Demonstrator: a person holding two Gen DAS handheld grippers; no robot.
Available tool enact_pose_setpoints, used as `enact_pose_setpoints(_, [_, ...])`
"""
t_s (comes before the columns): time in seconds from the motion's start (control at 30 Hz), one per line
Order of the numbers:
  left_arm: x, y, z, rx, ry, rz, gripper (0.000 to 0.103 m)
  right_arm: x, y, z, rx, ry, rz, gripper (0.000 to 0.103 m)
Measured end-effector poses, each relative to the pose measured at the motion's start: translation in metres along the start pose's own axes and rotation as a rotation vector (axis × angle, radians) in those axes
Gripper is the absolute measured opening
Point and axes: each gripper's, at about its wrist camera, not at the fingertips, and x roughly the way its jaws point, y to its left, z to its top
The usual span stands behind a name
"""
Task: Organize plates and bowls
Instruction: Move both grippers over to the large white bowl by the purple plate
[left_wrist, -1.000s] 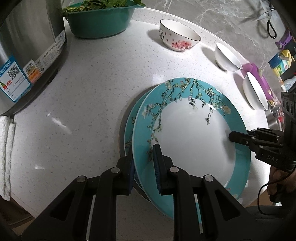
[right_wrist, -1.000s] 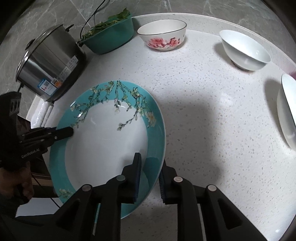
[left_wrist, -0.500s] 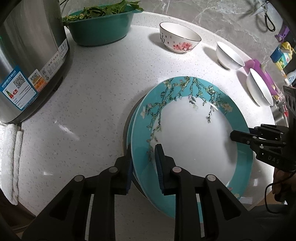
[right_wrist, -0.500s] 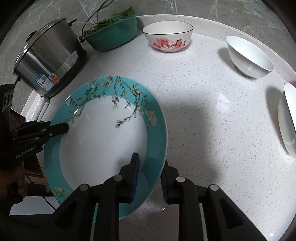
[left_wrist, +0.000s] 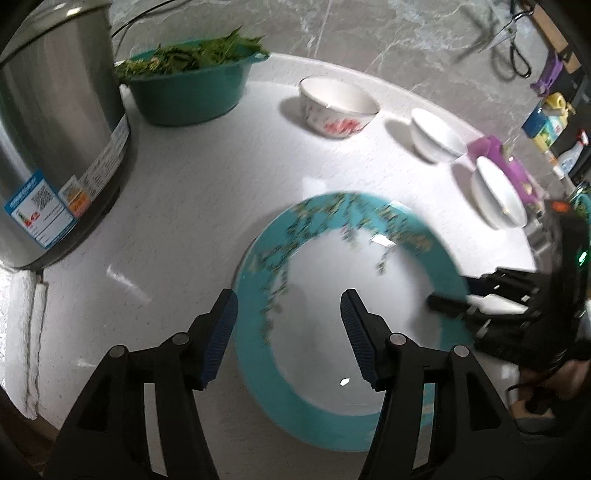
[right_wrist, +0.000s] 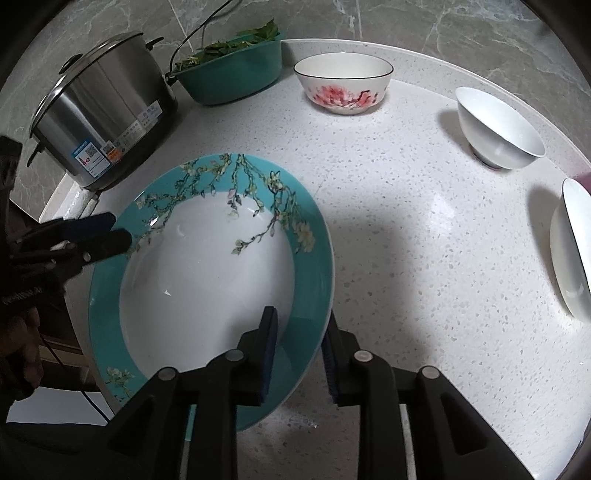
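Left hand-held gripper (left_wrist: 288, 325) open, jaws just spread wide, one blue pad off the outer edge of the teal blossom plate (left_wrist: 332, 417), the other above its white well, neither pressing on the rim. Right hand-held gripper (right_wrist: 297, 349) open too, jaws just parted, astride the opposite side of the same plate (right_wrist: 110, 321), its teal band between the pads with a gap showing on each side. Plate lying flat on the white speckled tabletop (right_wrist: 424, 258), directly under and ahead of both hand-held grippers; a darker edge peeking out past its far-left rim in the blurred left view, whether a second plate beneath cannot be told. Beyond the right hand-held gripper, ahead and a little right, a white bowl with pink flowers (right_wrist: 345, 86); further right a plain white bowl (right_wrist: 496, 129) standing upright; at the far right edge another white bowl (right_wrist: 570, 251), cut off by the frame. Ahead and left of the right hand-held gripper, a steel pot (right_wrist: 99, 122) with labels on its wall, and just beside it a teal basin (right_wrist: 229, 70) of green leaves. From the left view, the pot (left_wrist: 55, 147) looming close on the left, a folded white cloth (left_wrist: 26, 332) below it at the tabletop's edge.
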Motion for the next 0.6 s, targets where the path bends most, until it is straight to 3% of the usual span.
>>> enact_pose_setpoints(0.07, [-0.006,-0.011,0.007,0.012,-0.022,-0.035,0.068,-0.006,-0.002,-0.003,0.001,-0.023,0.006,0.057])
enact_pose_setpoints(0.13, [-0.012,-0.028,0.015,0.028,-0.038,-0.084,0.072,-0.014,-0.005,-0.007,0.006,-0.044,0.012,0.063])
enact_pose_setpoints(0.2, [-0.014,-0.044,0.021,0.034,-0.045,-0.142,0.081,-0.027,-0.015,-0.013,0.03,-0.069,0.022,0.073])
enact_pose_setpoints(0.27, [-0.011,-0.065,0.027,0.03,-0.045,-0.209,0.097,-0.039,-0.027,-0.019,0.064,-0.097,0.035,0.08])
enact_pose_setpoints(0.33, [-0.005,-0.087,0.03,0.031,-0.028,-0.267,0.103,-0.055,-0.049,-0.029,0.128,-0.129,0.047,0.086])
enact_pose_setpoints(0.4, [0.004,-0.113,0.033,0.051,-0.002,-0.302,0.103,-0.073,-0.085,-0.044,0.233,-0.16,0.064,0.088])
enact_pose_setpoints(0.53, [0.022,-0.17,0.038,0.091,0.005,-0.332,0.103,-0.105,-0.148,-0.073,0.407,-0.223,0.072,0.103])
enact_pose_setpoints(0.6, [0.03,-0.198,0.041,0.107,0.018,-0.338,0.103,-0.126,-0.185,-0.09,0.493,-0.268,0.082,0.103])
